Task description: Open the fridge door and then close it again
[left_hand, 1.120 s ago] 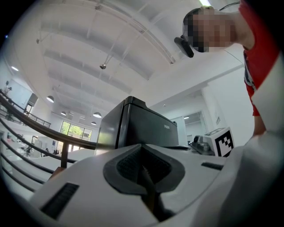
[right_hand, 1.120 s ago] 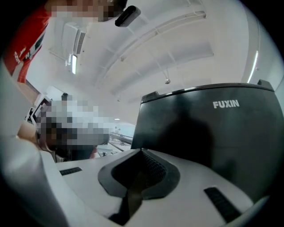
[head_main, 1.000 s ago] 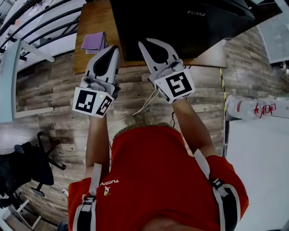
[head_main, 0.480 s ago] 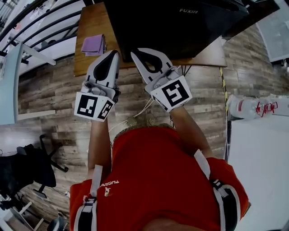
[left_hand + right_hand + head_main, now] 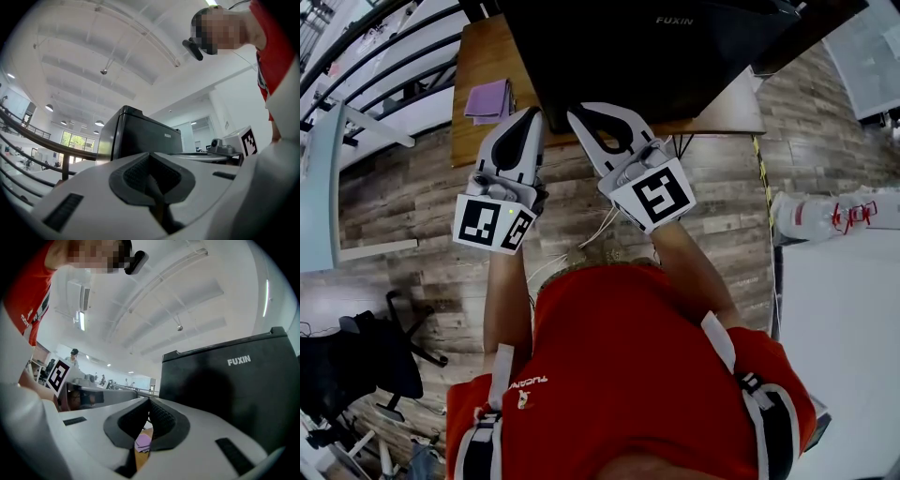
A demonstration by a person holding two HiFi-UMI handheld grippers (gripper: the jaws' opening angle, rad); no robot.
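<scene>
A black fridge [image 5: 656,47] with its door closed stands on a wooden table [image 5: 483,56]. Both grippers hover side by side in front of its near left corner, touching nothing. My left gripper [image 5: 532,114] is shut and empty, and in the left gripper view its joined tips [image 5: 150,155] point past the fridge [image 5: 140,138]. My right gripper [image 5: 574,114] is shut too, with nothing in it. Its tips [image 5: 149,401] meet just left of the fridge front [image 5: 234,394], which fills the right of the right gripper view.
A purple cloth [image 5: 490,98] lies on the table left of the fridge, also seen between the right jaws as the cloth [image 5: 142,442]. Wood-plank floor lies below. A white table [image 5: 834,319] stands at the right, railings [image 5: 384,56] at the left.
The right gripper has slid a little left, closer to the left gripper. The left gripper has stayed put. Both remain shut.
</scene>
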